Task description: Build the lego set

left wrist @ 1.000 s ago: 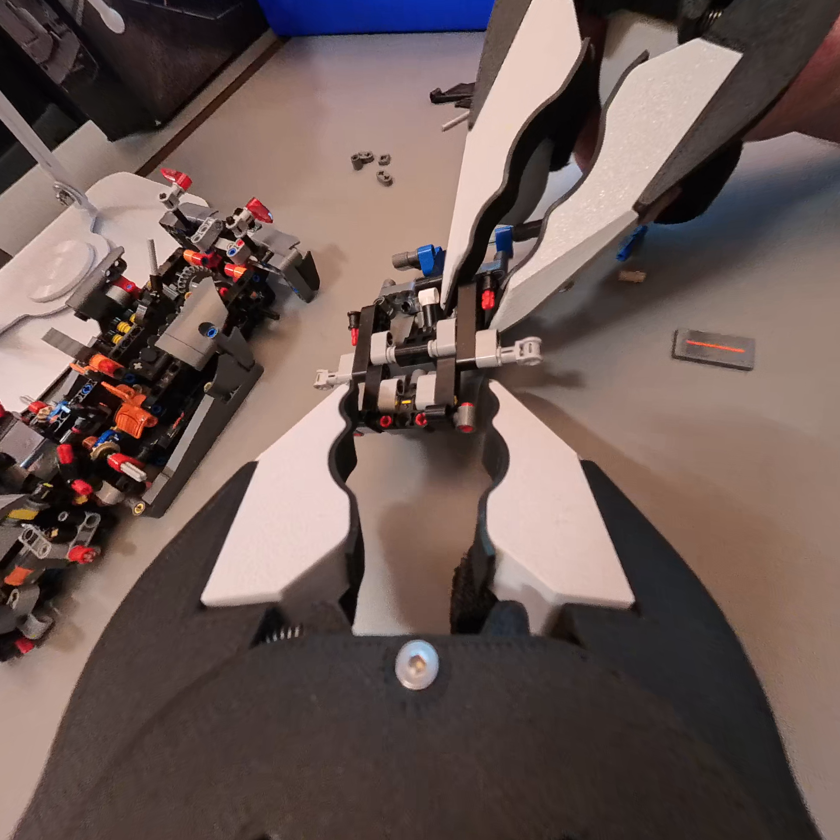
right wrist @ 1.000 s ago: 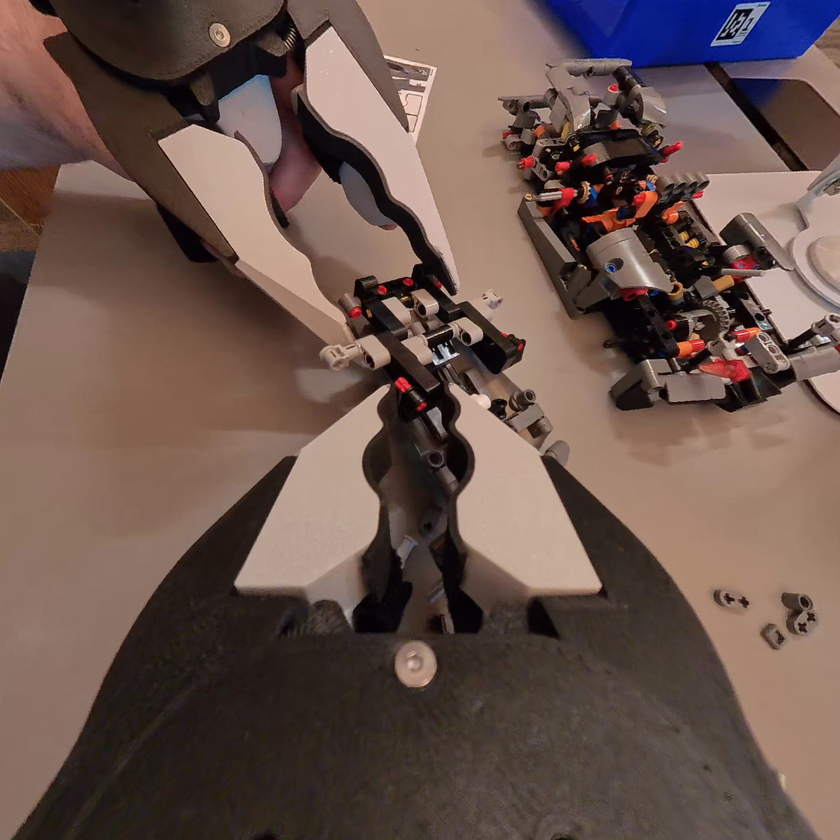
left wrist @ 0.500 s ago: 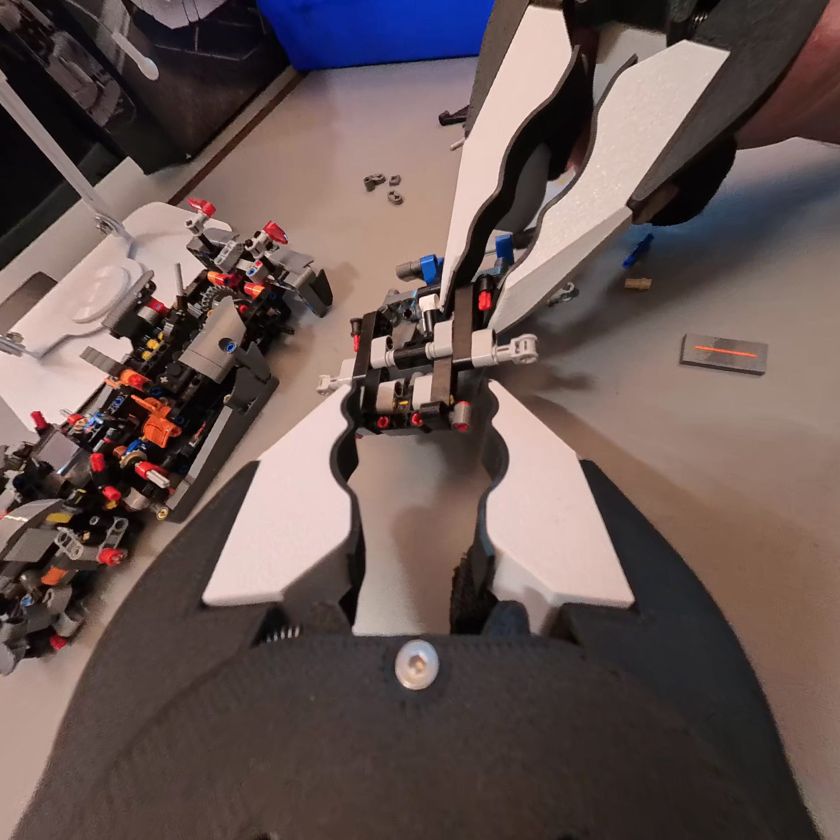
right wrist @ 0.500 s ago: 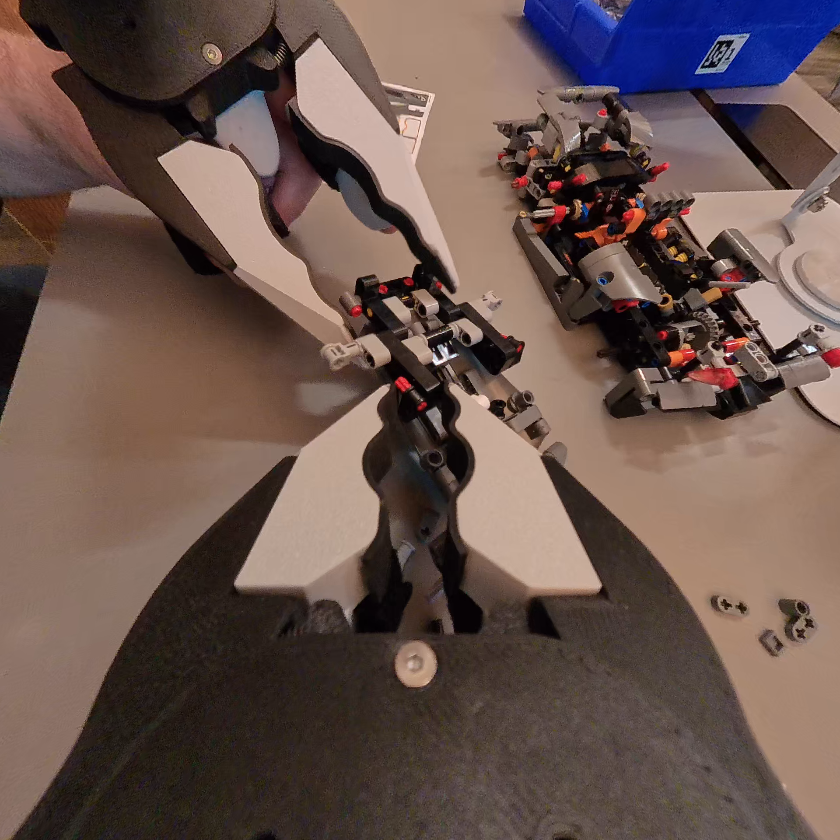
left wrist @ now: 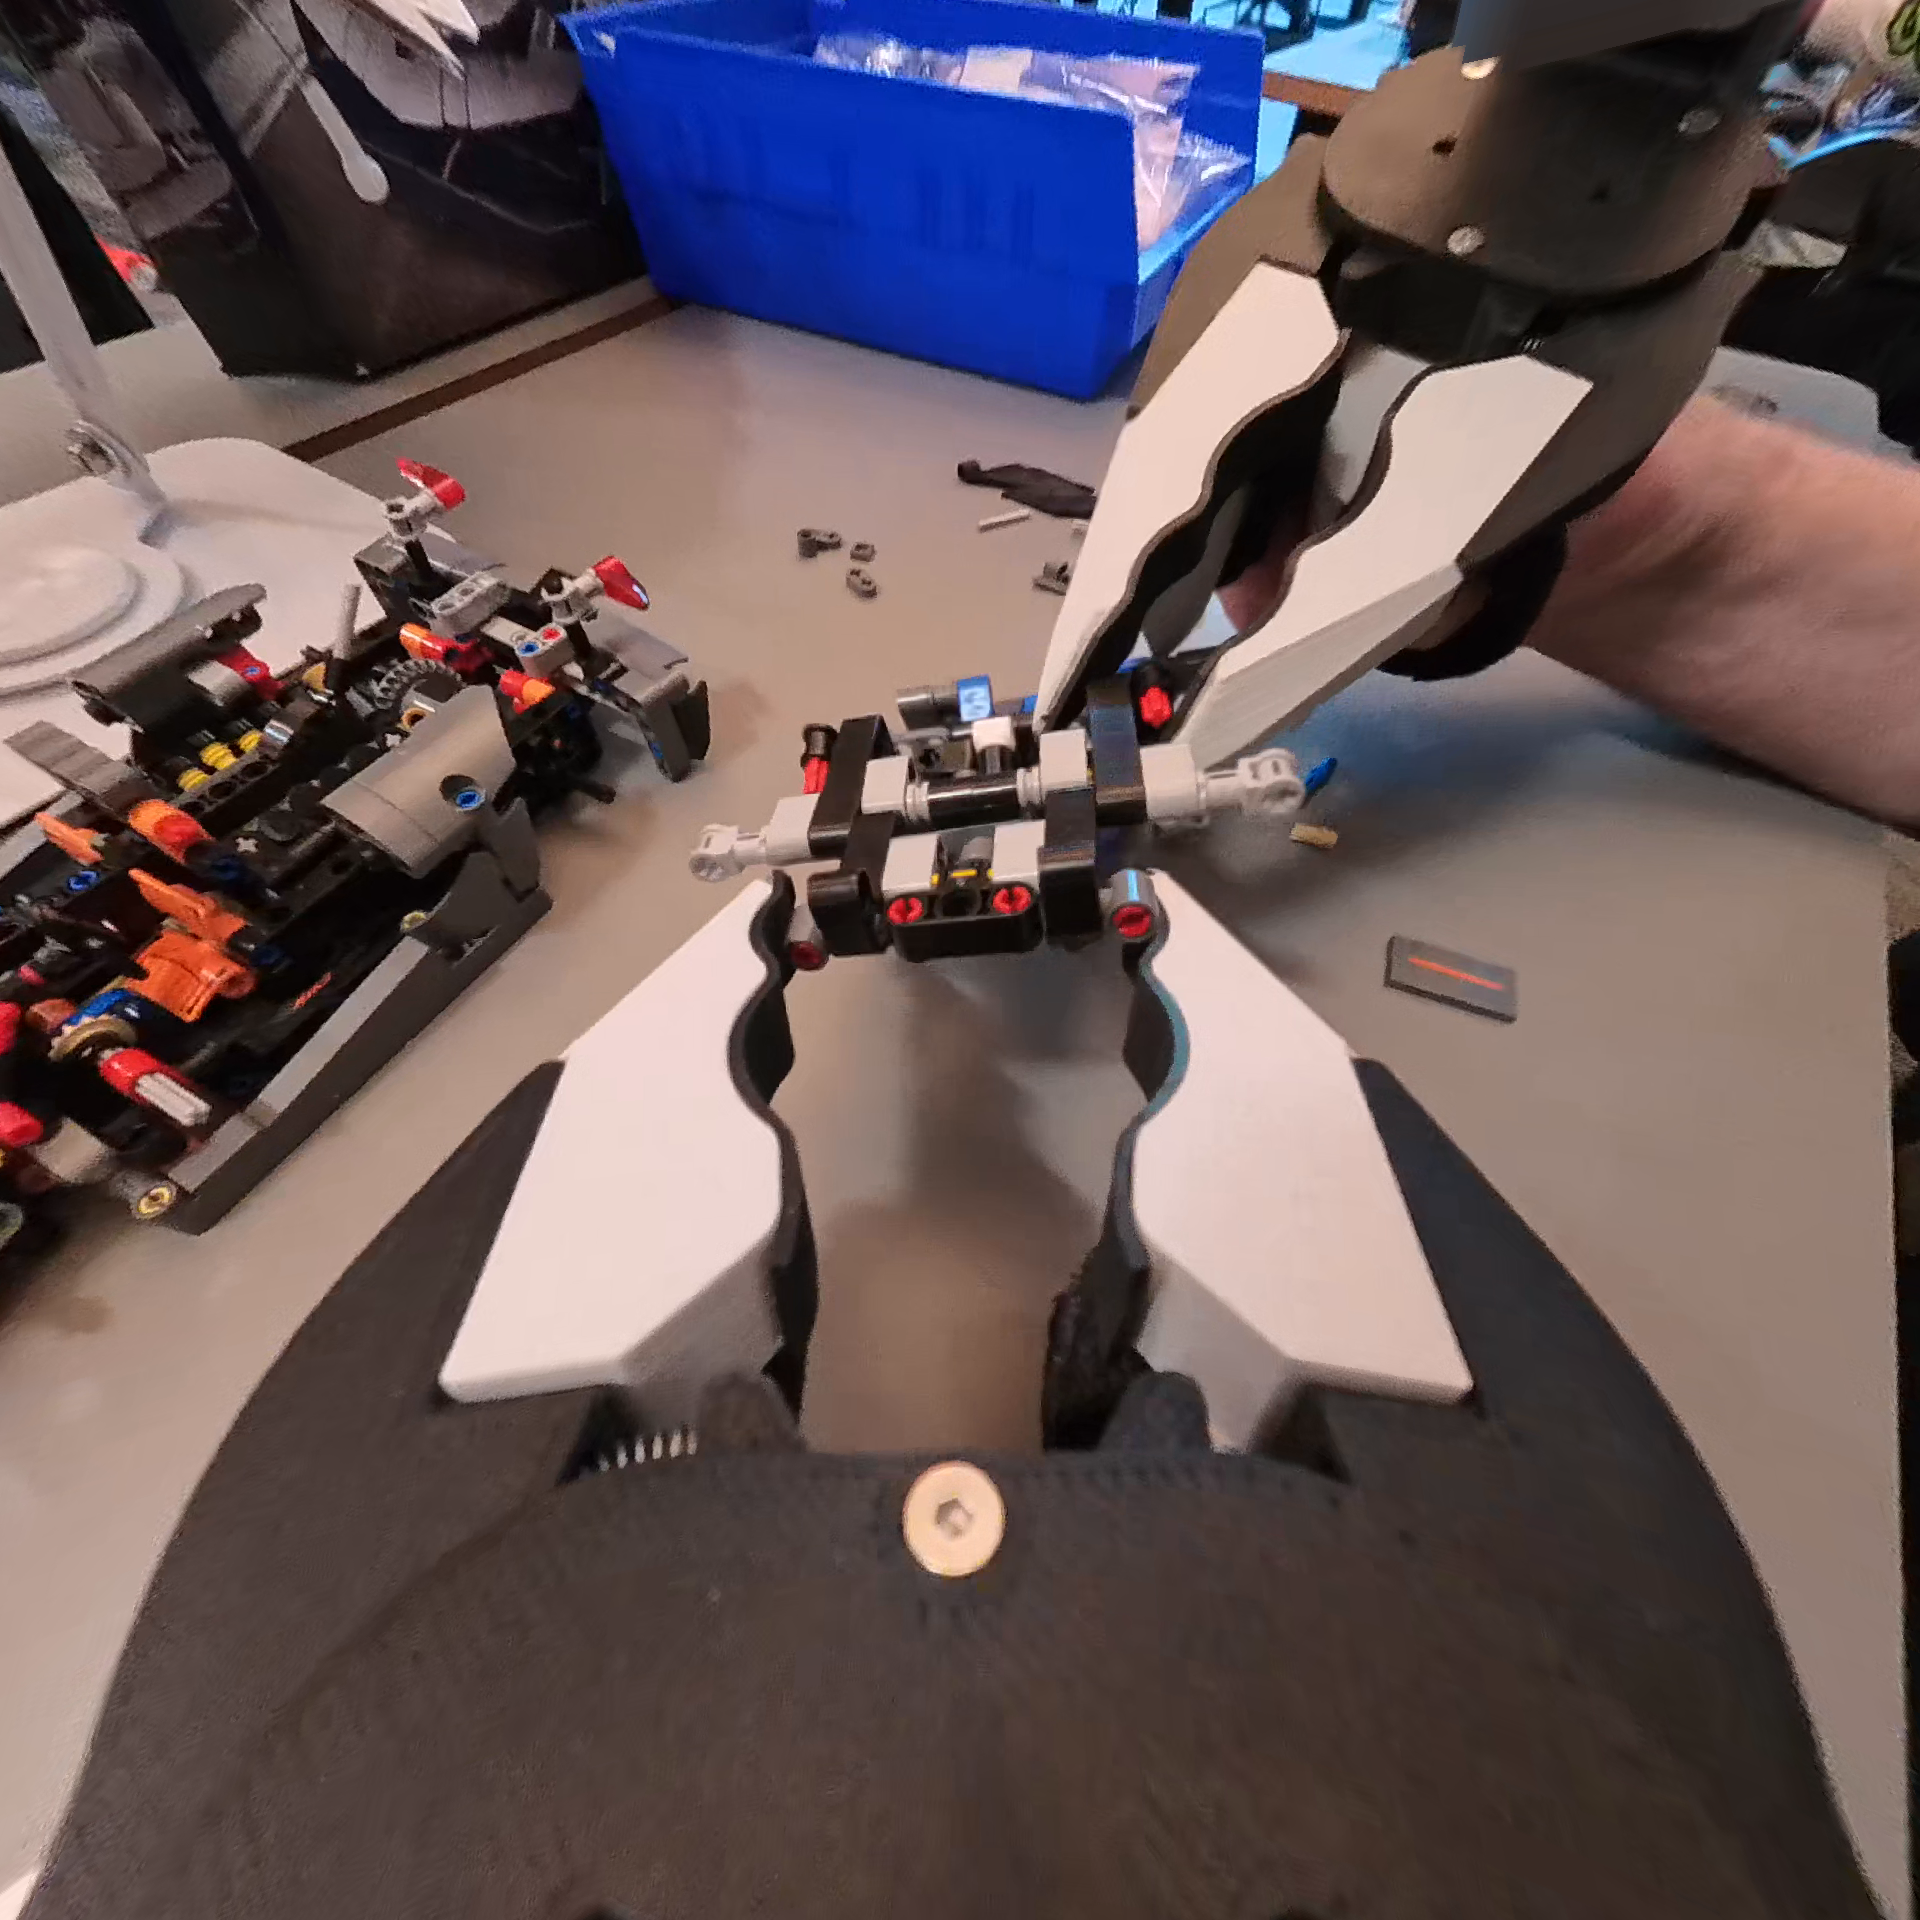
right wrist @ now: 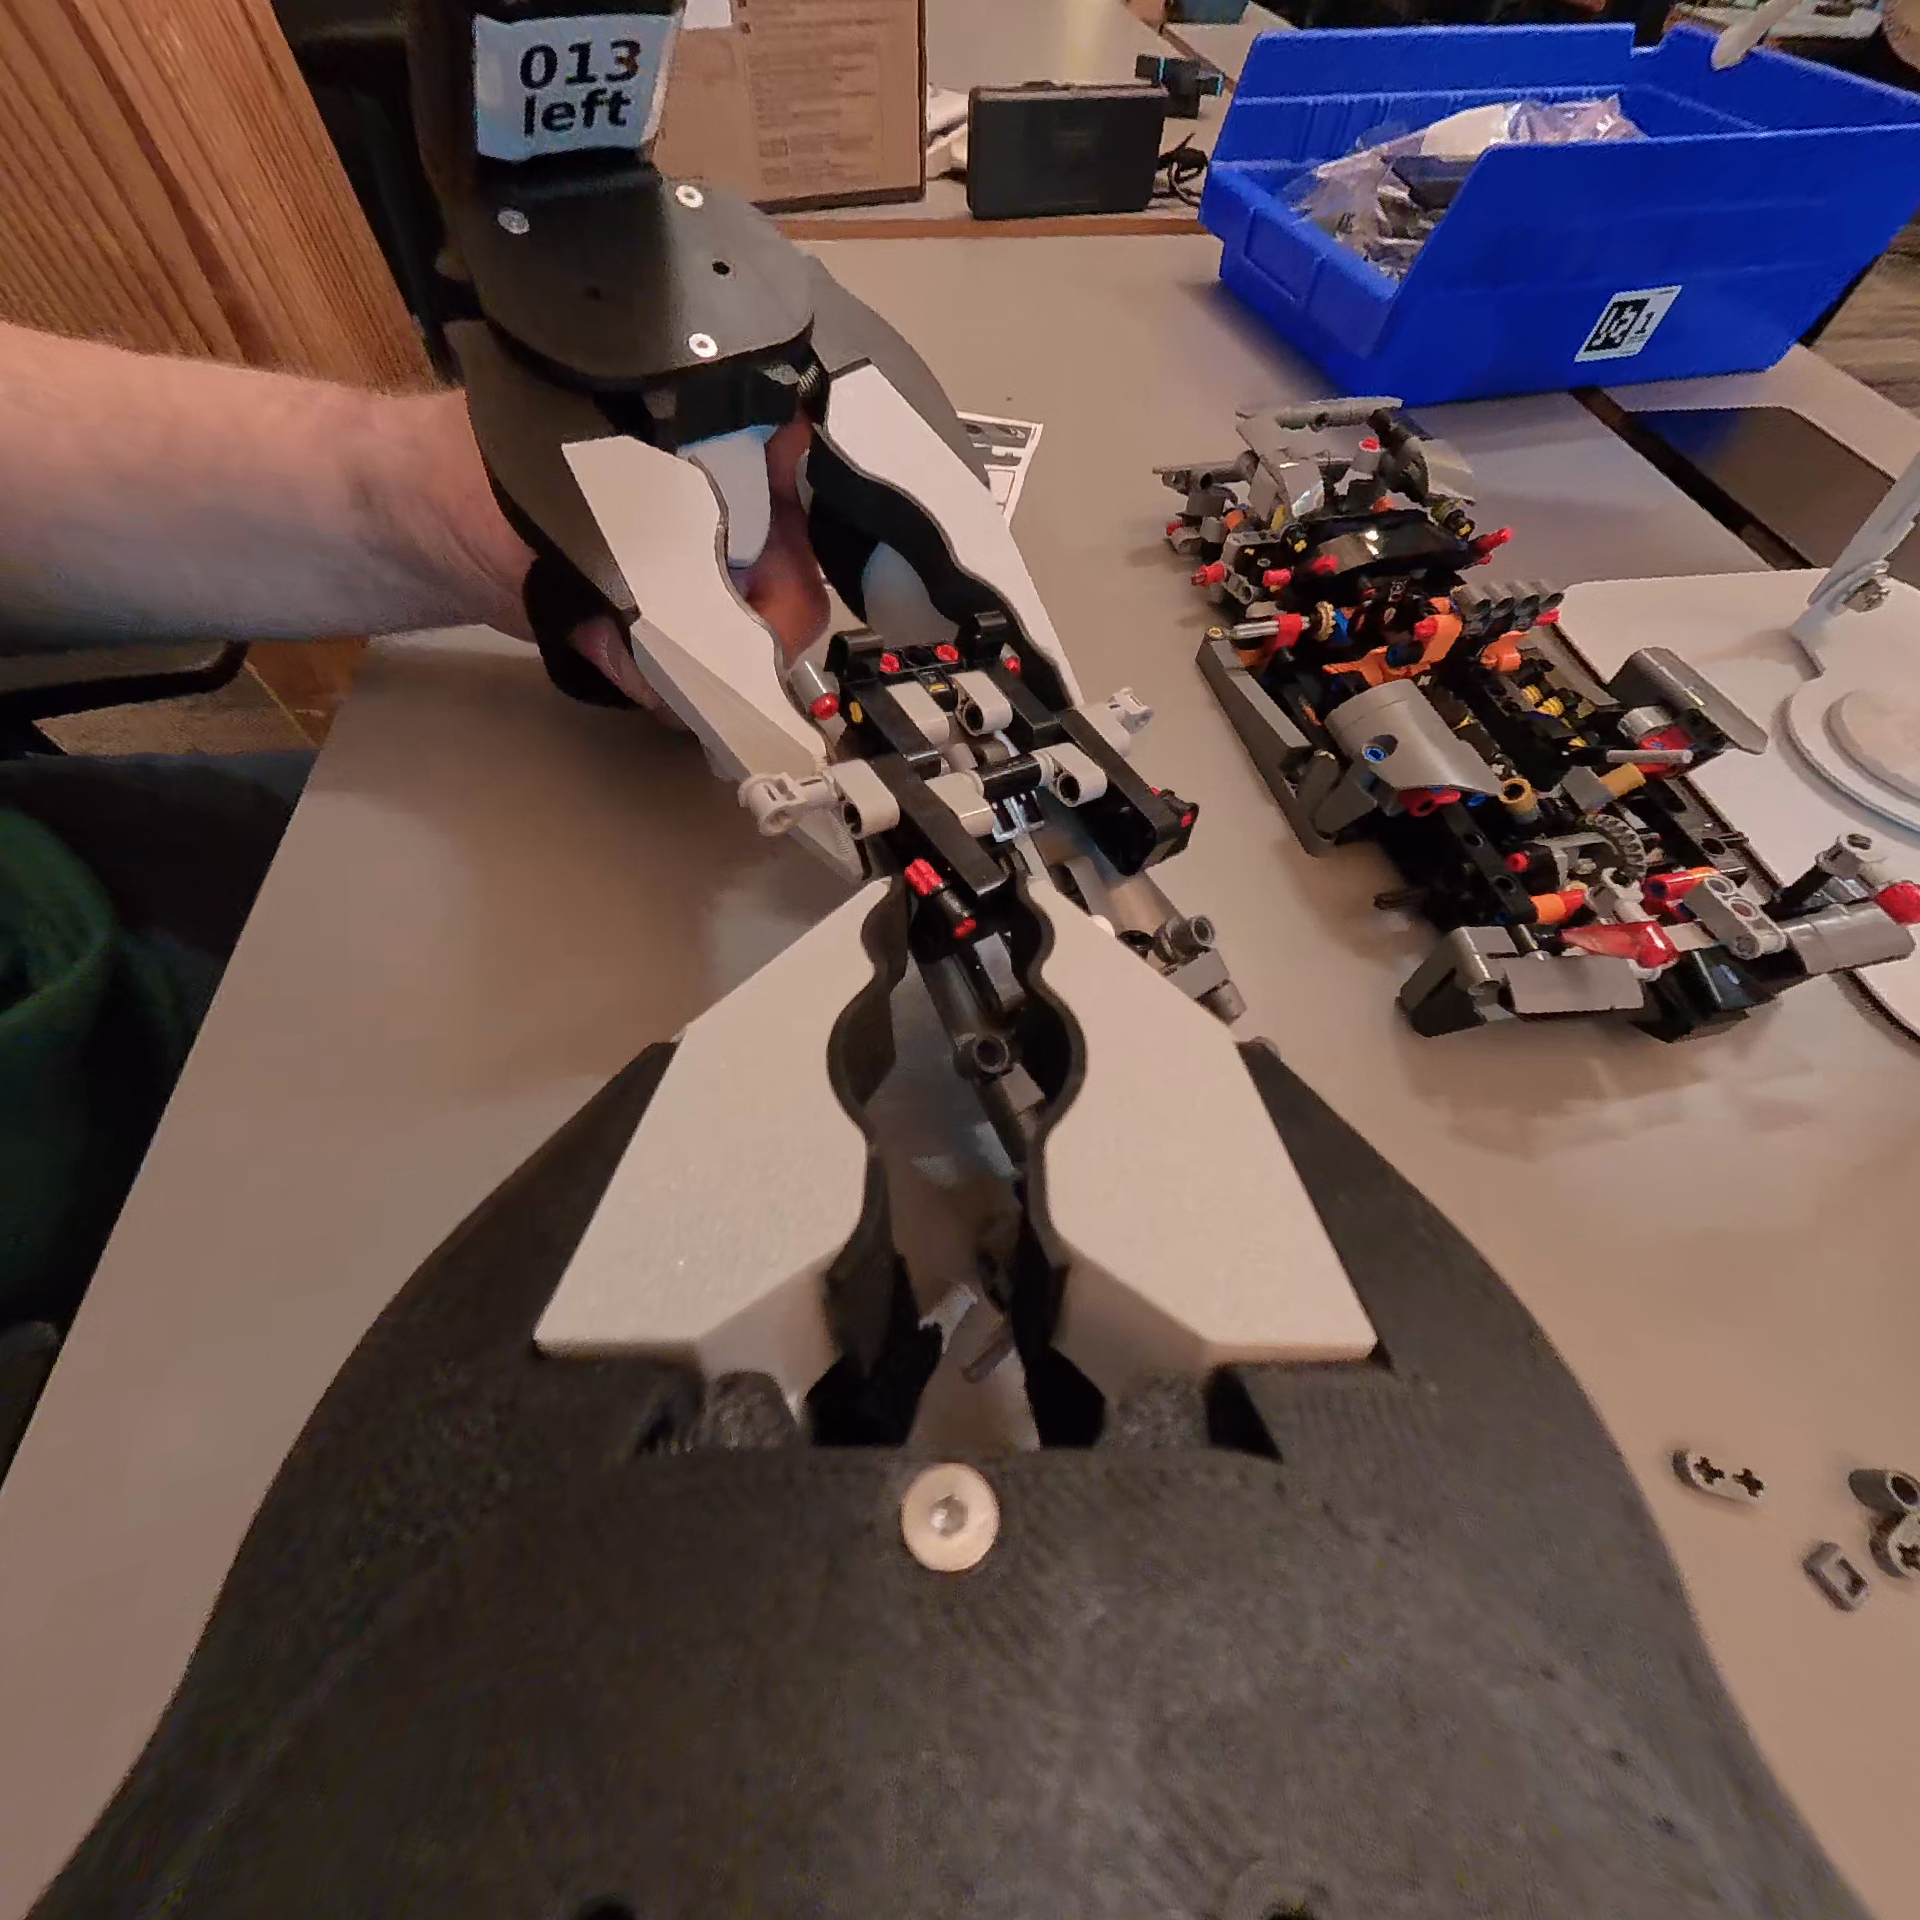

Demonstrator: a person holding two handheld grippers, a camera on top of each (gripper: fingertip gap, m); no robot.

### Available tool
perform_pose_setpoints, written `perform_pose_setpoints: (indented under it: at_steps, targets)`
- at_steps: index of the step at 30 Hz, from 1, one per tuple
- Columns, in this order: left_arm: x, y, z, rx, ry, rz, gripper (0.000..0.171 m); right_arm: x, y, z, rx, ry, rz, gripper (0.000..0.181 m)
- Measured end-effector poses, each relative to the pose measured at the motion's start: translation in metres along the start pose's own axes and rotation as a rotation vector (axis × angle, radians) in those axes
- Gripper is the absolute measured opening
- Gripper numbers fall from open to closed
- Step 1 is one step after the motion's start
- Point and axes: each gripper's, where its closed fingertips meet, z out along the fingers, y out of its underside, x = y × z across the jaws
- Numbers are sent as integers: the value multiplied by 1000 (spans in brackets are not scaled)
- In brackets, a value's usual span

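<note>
Both cameras have tipped up since a second ago: the blue bin [left wrist: 914,197], a sliver at the top edge before, now fills the upper middle of the left view, and the small lego piece looks lifted a little off the table [left wrist: 1558,1195].

Left wrist view. Left gripper [left wrist: 961,914] at centre, fingers spread wide, tips bracketing the near end of the small lego piece [left wrist: 987,831]; both tips seem to touch its red-pinned corners, so I read it as clamped across the width. Right gripper [left wrist: 1127,717] comes in from upper right, narrowly parted, pinched on the far end. Big half-built car [left wrist: 312,810] sits at left, well apart. Loose grey bits [left wrist: 842,556] in upper middle; a dark tile with a red stripe [left wrist: 1449,977] at right.

Right wrist view. Right gripper [right wrist: 961,904] at centre, closed on the black beam of the small lego piece [right wrist: 987,748]. Left gripper [right wrist: 935,727] reaches from upper left, a person's forearm [right wrist: 208,499] behind it. Half-built car [right wrist: 1507,758] at right; blue bin [right wrist: 1558,208] upper right; loose bits [right wrist: 1818,1517] lower right.

Judgement: held at both ends and raised, the piece seems ready to be carried or turned toward the car; nothing joined yet.
</note>
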Motion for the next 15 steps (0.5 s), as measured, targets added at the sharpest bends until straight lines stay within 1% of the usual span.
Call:
perform_pose_setpoints:
  at_steps: [2,4,7,15]
  targets:
    - [0,-2,-1,13,-6,3,61,0,-2,0,12,-1,4,17]
    - [-2,-4,-2,26,-26,27,54,3,-2,-1,21,2,26,21]
    - [-5,0,0,-3,-39,50,54,6,-3,-4,39,-6,53,23]
    - [-10,-6,3,21,-36,45,54,13,11,0,-23,16,83,26]
